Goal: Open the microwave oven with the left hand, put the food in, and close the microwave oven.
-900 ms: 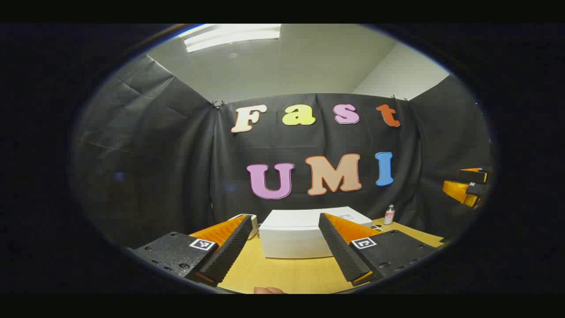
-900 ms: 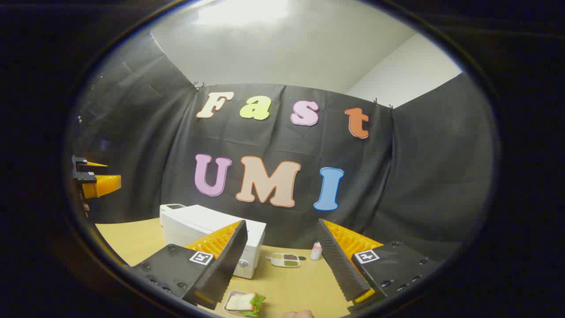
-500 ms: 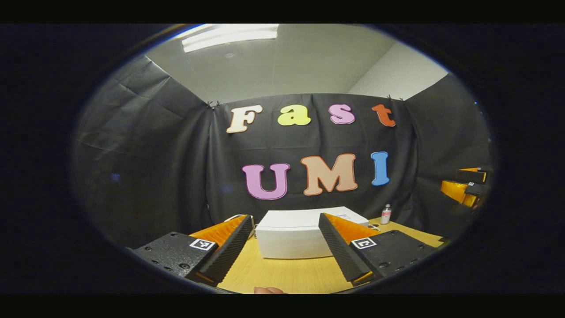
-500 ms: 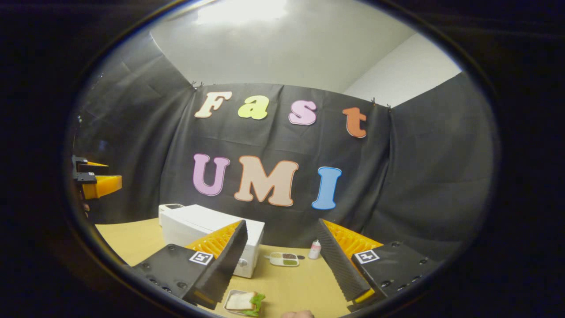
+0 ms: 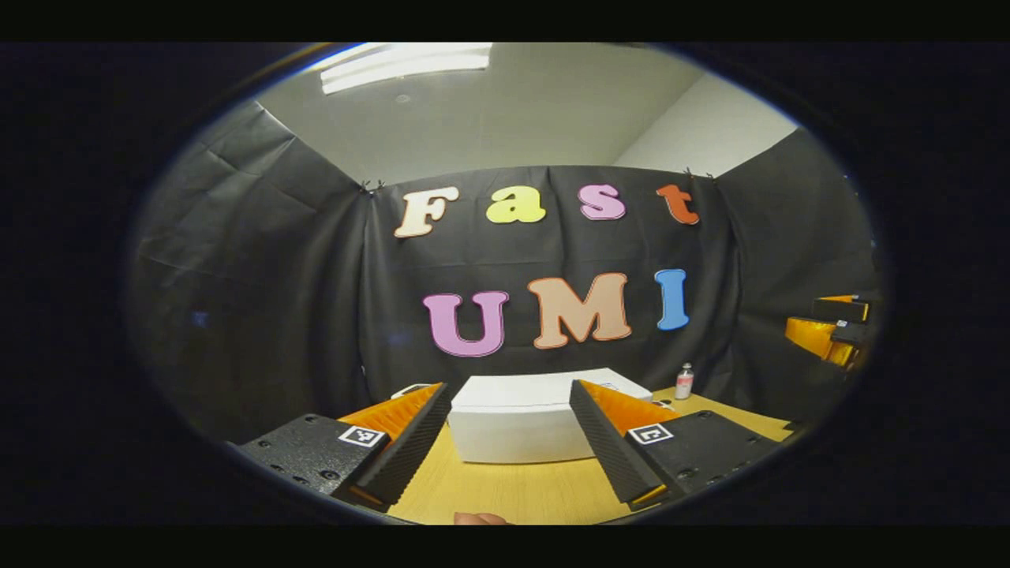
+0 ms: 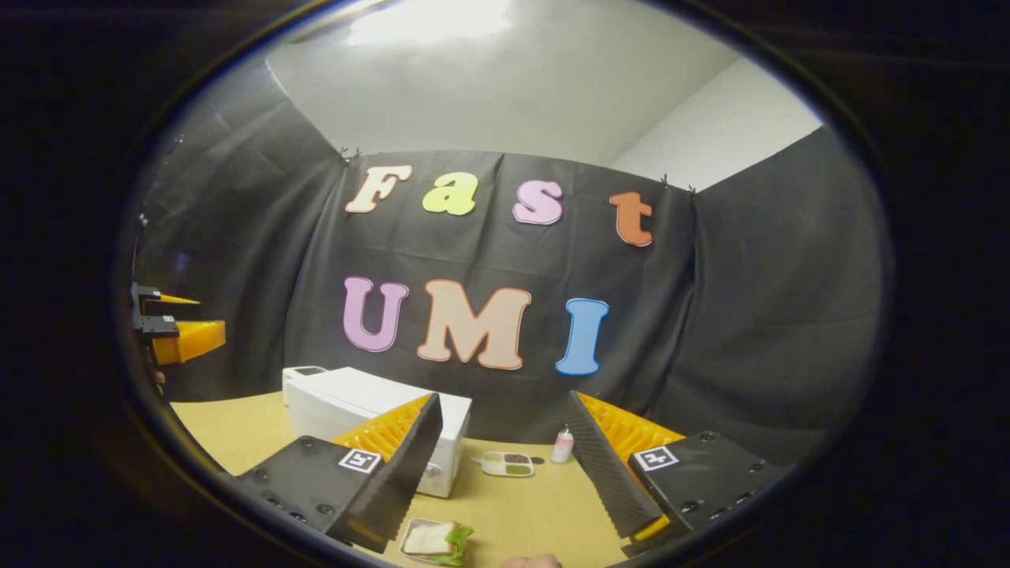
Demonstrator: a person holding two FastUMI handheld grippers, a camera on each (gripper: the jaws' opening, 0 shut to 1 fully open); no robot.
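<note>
As the microwave drifts left, I'm still swinging my wide-open, empty left gripper toward it; door's shut.

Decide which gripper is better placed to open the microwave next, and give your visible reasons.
Left. The left gripper is open and faces the microwave squarely, framed between its fingers. The right gripper sees it off to one side, nearer the sandwich.

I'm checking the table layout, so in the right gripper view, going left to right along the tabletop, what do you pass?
Microwave oven → sandwich tray → small divided dish → little bottle.
</note>
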